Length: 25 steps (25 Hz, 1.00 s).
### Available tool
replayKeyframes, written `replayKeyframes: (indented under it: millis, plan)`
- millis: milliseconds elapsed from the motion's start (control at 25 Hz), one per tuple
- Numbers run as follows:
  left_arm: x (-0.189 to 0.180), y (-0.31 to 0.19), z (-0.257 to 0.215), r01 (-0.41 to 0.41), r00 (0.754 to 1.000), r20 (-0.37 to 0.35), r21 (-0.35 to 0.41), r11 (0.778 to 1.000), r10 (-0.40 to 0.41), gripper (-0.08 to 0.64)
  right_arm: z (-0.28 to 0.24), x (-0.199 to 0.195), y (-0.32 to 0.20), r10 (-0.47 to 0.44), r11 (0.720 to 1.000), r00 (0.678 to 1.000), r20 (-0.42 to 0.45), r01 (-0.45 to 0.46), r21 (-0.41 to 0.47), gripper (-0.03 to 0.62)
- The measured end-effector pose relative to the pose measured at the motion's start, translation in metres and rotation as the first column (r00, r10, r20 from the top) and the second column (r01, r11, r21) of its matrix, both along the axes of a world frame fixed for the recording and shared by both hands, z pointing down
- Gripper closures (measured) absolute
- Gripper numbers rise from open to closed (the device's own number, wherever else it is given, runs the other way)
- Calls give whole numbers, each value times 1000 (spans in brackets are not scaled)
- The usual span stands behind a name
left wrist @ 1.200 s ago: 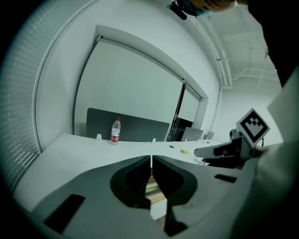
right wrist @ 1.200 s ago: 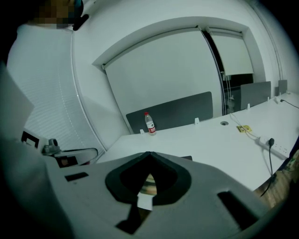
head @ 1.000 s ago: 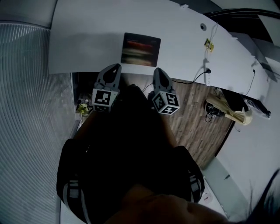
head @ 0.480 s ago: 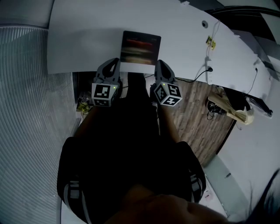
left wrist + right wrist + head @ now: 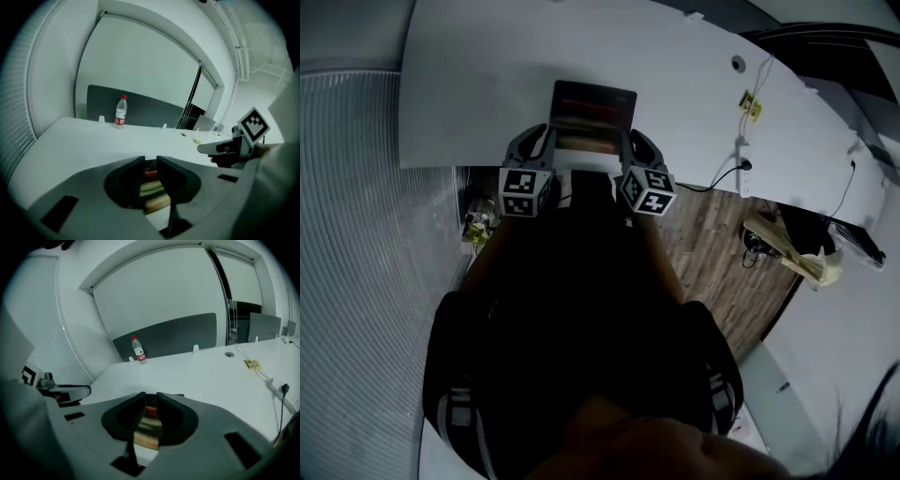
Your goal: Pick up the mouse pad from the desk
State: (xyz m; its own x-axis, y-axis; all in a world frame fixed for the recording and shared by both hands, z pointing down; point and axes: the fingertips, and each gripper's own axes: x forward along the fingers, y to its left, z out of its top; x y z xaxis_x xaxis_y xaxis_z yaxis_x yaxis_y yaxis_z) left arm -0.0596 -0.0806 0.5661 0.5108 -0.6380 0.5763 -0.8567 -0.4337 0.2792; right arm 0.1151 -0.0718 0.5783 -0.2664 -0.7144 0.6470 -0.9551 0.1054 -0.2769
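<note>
My left hand-held gripper [image 5: 544, 142], grey moulded plastic with a black-and-white marker cube, has its jaws parted by only a narrow slot. They have just been opening, and nothing is pinched between them. The right hand-held gripper [image 5: 631, 145] matches it, with a slightly wider gap that has also just been opening, and it too grips nothing.

The thin dark rectangular mouse pad [image 5: 593, 111], printed with blurred red and pale stripes, lies flat on the smooth white desk [image 5: 478, 84], close to the near edge. It sits straight ahead of both grippers and just below their tips. In the head view the left gripper sits at the pad's near left corner and the right gripper at its near right corner, so neither is clearly nearer. Each gripper view shows the striped surface through its own jaw slot. The pad looks a little wider across than deep, with its sides square to the desk edge.

I judge it soft and limp, with almost no thickness to grab, so a jaw must slip under an edge. A clear plastic water bottle [image 5: 120, 111] with a red label stands well apart, far back by a grey partition.
</note>
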Motion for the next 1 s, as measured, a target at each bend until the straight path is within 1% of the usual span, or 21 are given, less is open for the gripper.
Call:
replayKeyframes:
  millis: [80, 120, 240, 400, 600, 760, 1000]
  plan:
    - [10, -5, 21, -17, 1000, 16, -53, 998, 18, 438, 19, 5, -5, -11, 999, 1000, -1, 11, -43, 509]
    - [14, -7, 31, -22, 1000, 20, -78, 997, 23, 411, 29, 8, -7, -15, 998, 1000, -2, 15, -68, 492]
    - [24, -12, 59, -34, 998, 39, -140, 990, 39, 366, 63, 15, -5, -23, 988, 1000, -5, 22, -151, 454]
    - [27, -15, 94, -35, 995, 81, -214, 976, 53, 331, 101, 23, -2, -43, 970, 999, -23, 36, -241, 409]
    - [27, -17, 130, -17, 992, 115, -292, 956, 53, 319, 140, 29, 4, -73, 939, 997, -18, 62, -339, 370]
    - [24, -17, 151, -1, 990, 135, -338, 941, 50, 305, 155, 32, 1, -78, 929, 997, -24, 64, -365, 357]
    - [24, -14, 170, -3, 988, 142, -378, 926, 62, 304, 169, 34, 0, -64, 919, 997, -34, 45, -392, 354]
